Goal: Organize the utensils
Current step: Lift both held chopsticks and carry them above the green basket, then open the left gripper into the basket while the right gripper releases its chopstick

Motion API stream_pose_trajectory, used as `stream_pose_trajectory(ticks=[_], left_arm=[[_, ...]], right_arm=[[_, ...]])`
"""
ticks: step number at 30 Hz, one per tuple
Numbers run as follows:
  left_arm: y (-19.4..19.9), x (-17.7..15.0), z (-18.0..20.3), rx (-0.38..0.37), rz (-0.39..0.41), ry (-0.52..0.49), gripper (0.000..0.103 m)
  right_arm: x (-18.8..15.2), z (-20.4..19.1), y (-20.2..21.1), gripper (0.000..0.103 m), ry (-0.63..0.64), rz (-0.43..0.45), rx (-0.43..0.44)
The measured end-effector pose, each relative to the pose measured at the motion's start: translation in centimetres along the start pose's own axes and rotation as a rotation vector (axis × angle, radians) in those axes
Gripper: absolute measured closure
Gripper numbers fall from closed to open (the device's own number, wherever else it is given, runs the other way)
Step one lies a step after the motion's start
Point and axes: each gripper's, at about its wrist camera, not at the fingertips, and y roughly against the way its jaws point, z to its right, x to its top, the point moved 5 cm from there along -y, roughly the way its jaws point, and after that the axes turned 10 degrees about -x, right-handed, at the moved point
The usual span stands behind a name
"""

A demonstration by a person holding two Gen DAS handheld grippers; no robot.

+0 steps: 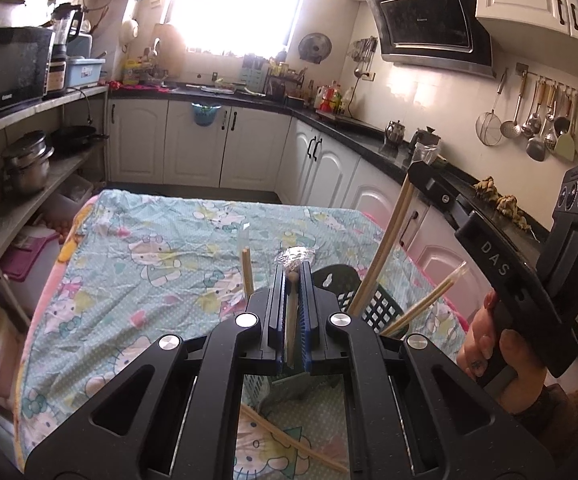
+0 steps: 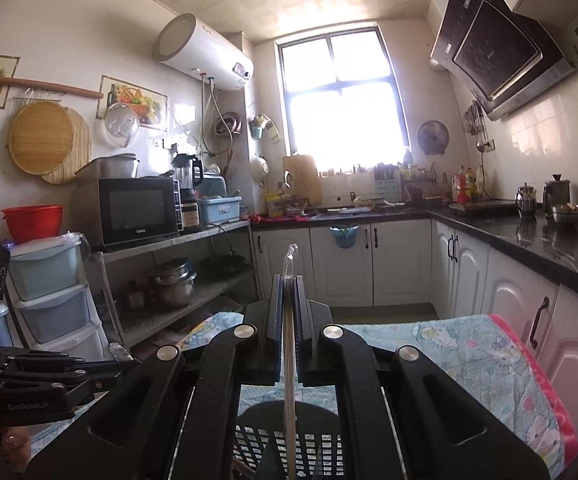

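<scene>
My left gripper is shut on a thin wooden utensil in clear wrap, above the cartoon-print tablecloth. A black perforated utensil holder stands just to its right, with wrapped chopsticks leaning in it. My right gripper is shut on a long wrapped pair of chopsticks whose lower end reaches into the holder. In the right wrist view the right gripper pinches that pair over the holder. The left gripper's body shows at the left edge.
A single stick stands left of my left gripper. Loose chopsticks and a pale slotted basket lie under it. A hand holds the right gripper. Open shelves stand left; white cabinets and a dark counter run right.
</scene>
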Motion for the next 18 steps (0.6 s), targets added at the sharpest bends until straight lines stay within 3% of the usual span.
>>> stream_pose_trajectory(ticks=[12,14,18], left_arm=[[-1.4,-1.6,-0.1,-0.009,-0.036,0.011,0.100],[-1.5,-1.7,-0.2,-0.006,-0.042,0.014,0.100],[-1.4,-1.9,-0.5,-0.001,-0.044,0.020,0.095]], right_arm=[[-2.8,0.4,-0.9,0.097,-0.016,-0.072,-0.041],[-3.2,0.6,-1.1,0.090,-0.029,-0.096,-0.046],[-3.7,1.1,-0.9,0.087,-0.041,-0.117,-0.051]])
